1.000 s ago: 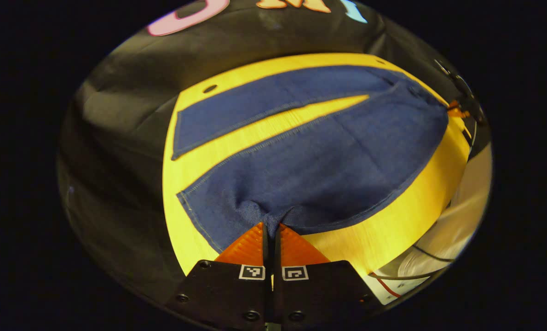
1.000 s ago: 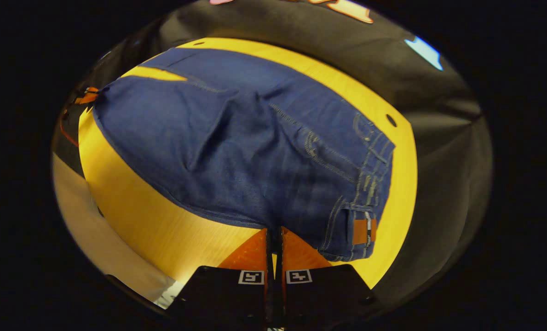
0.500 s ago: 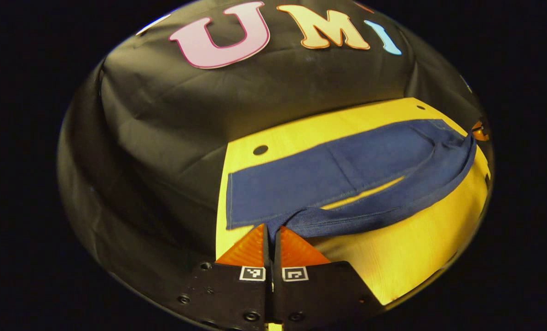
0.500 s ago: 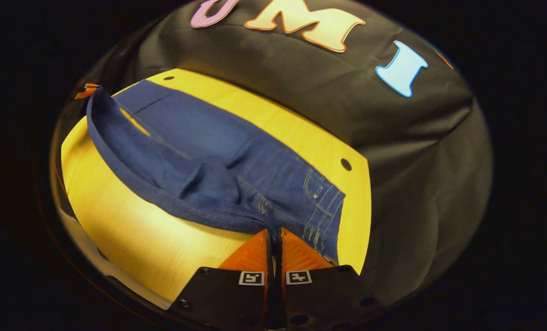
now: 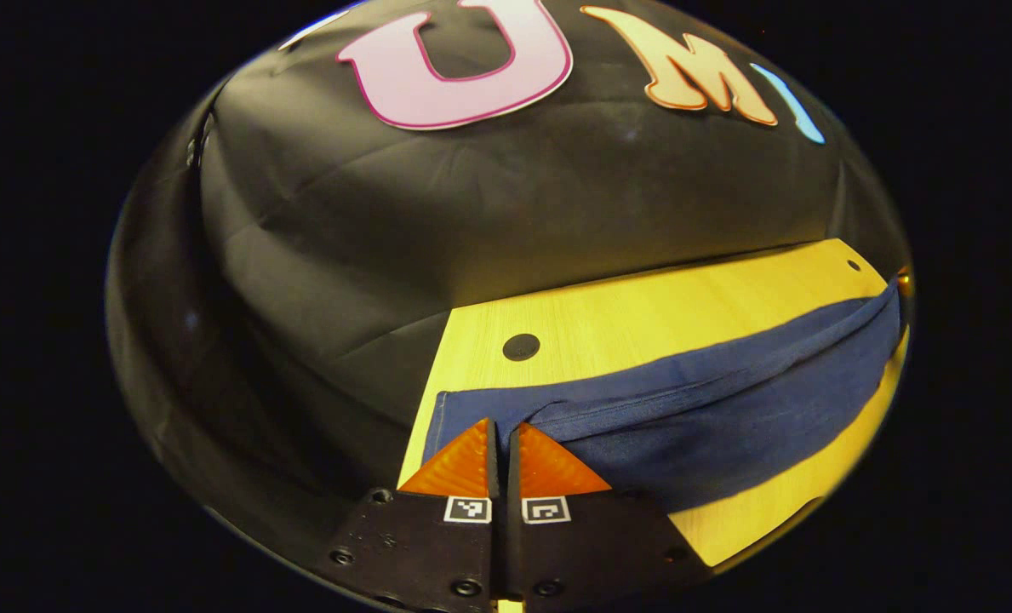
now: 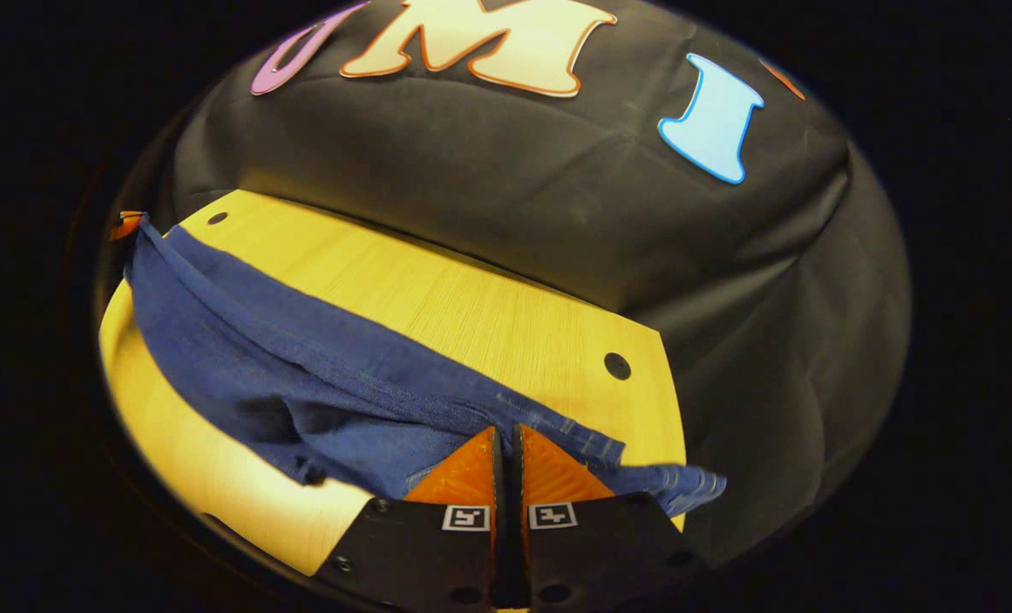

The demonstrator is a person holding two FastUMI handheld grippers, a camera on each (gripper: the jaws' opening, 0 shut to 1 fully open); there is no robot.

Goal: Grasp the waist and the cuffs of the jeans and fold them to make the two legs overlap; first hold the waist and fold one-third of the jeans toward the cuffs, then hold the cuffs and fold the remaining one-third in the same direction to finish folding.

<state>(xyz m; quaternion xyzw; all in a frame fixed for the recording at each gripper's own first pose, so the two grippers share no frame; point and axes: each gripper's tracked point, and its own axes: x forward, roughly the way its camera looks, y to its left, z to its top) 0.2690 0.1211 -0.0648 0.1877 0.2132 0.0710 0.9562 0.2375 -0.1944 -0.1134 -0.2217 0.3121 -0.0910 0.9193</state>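
Both the left gripper (image 5: 499, 430) and the right gripper (image 6: 506, 436) are clamped on the jeans (image 5: 710, 409), lifted over the surface (image 5: 642, 315); a loose pinch could drop one leg unaligned.

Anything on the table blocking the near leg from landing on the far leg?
Nothing visible. The jeans hang pinched by the left gripper and right gripper; only bare wooden table lies beyond them.
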